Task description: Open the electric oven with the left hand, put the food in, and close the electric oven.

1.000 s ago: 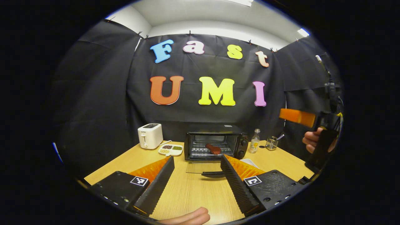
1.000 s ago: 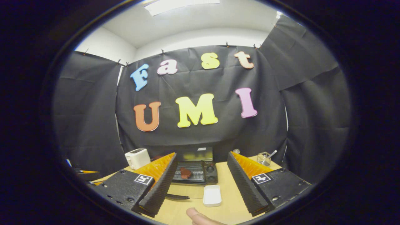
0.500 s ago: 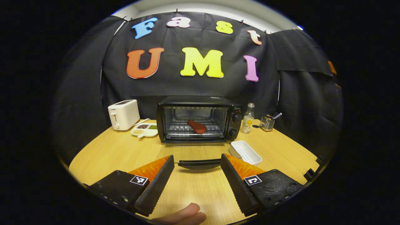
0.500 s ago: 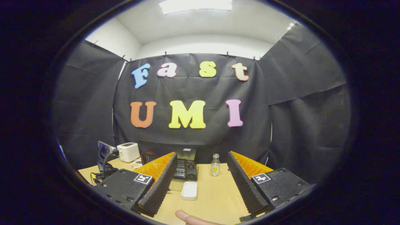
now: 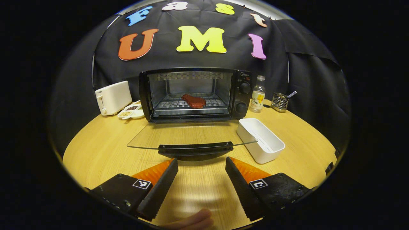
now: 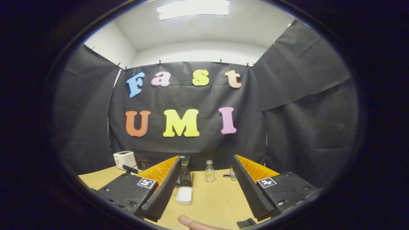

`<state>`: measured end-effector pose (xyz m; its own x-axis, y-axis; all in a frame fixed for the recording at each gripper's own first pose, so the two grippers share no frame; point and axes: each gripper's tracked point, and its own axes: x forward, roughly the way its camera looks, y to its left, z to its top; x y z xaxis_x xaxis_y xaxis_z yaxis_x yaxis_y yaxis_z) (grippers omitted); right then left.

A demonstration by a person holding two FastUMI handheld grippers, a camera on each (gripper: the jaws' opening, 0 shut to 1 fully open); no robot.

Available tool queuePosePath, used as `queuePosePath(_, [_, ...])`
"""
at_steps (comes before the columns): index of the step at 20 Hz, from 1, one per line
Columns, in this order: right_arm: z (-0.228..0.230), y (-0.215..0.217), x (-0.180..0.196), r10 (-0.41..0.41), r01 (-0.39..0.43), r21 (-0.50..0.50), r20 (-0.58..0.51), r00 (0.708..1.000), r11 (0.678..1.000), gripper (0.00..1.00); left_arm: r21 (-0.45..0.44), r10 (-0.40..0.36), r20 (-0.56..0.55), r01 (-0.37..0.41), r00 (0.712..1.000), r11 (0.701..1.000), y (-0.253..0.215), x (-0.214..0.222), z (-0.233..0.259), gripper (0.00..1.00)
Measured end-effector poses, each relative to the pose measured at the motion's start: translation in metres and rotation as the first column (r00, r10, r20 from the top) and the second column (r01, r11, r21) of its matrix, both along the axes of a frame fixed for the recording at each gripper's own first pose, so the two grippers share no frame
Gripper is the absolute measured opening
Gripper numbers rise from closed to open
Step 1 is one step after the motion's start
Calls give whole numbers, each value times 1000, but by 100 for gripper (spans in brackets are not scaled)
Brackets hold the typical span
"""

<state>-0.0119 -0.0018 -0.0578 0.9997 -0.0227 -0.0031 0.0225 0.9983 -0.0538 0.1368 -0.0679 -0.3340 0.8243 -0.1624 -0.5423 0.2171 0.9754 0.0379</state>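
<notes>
Oven [image 5: 195, 94] door [image 5: 191, 135] down flat, red meat [image 5: 193, 101] on the rack, left gripper [image 5: 201, 179] spread wide by the door handle [image 5: 195, 150] — holding nothing, right gripper [image 6: 206, 188] spread wide too, white tray [image 5: 261, 140] beside the door

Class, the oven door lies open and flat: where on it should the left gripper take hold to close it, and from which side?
Grip the black handle bar along the door's front edge, near its middle. Come from the front, low: the open left gripper already faces it, and the bar spans the glass edge, so lifting there swings the door up toward the oven.
</notes>
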Motion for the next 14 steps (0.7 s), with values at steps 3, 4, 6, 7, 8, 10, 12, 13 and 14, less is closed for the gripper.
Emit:
queuePosePath(3, [-4,-4,1,7,-7,5,-11,1000,1000,100,1,19,-18,-18,1000,1000,1,11,-10,95])
queuePosePath(4, [-6,-9,2,0,1,7,-13,1000,1000,96,8,38,-25,-37,999,999,4,15,-12,95])
queuePosePath(6, [-6,-17,4,-24,24,17,-11,1000,1000,100,14,53,-78,-52,995,999,5,14,-19,94])
queuePosePath(7, [-7,-17,4,-26,26,24,-9,1000,999,96,15,55,-91,-54,994,998,3,14,-20,94])
queuePosePath(8, [-8,-15,4,-18,18,27,-10,1000,999,100,30,60,-79,-58,995,998,5,16,-19,94])
queuePosePath(10, [-11,-16,5,-8,9,28,-18,1000,1000,96,62,53,-77,-48,996,997,9,18,-17,95])
queuePosePath(12, [-13,-20,6,-13,14,29,-24,1000,999,96,58,65,-105,-59,992,997,10,20,-21,95])
queuePosePath(13, [-13,-22,6,-16,16,30,-26,1000,999,96,60,66,-116,-59,991,996,10,20,-21,95])
queuePosePath(14, [-14,-23,6,-16,16,32,-25,1000,999,100,62,66,-121,-59,990,996,9,18,-22,95])
